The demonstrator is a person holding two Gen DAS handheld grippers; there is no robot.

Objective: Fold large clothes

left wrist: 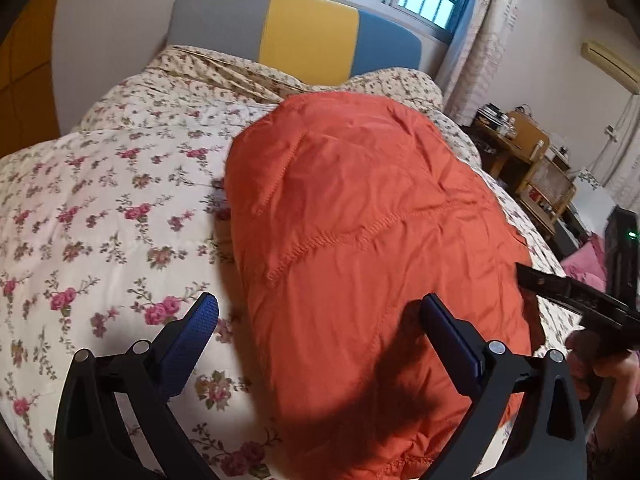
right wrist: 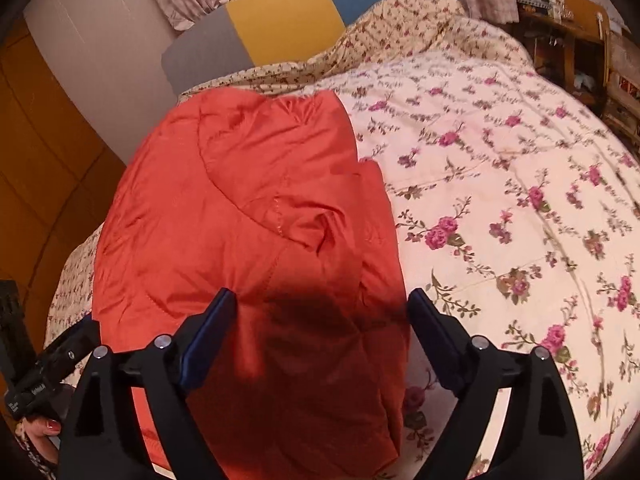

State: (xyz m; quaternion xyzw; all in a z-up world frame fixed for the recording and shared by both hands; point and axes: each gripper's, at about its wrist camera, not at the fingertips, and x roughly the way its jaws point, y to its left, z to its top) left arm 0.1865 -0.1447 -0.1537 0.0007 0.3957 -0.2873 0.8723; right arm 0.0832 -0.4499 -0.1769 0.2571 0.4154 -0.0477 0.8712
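Note:
An orange-red padded jacket point(left wrist: 372, 240) lies folded lengthwise on the floral bedspread point(left wrist: 100, 208). It also shows in the right wrist view point(right wrist: 248, 216), with its hood toward the headboard. My left gripper point(left wrist: 320, 312) is open and empty, hovering above the jacket's near left edge. My right gripper point(right wrist: 322, 308) is open and empty above the jacket's near right edge. The right gripper's tip point(left wrist: 560, 284) shows at the jacket's right side in the left wrist view. The left gripper point(right wrist: 60, 356) shows at the lower left of the right wrist view.
A grey, yellow and blue headboard point(left wrist: 304, 36) stands at the far end with a bunched floral quilt point(left wrist: 224, 72) before it. Wooden shelves point(left wrist: 532, 160) with clutter stand right of the bed. An orange-brown wardrobe point(right wrist: 44, 184) is on the left. The bedspread point(right wrist: 500, 184) spreads wide to the jacket's right.

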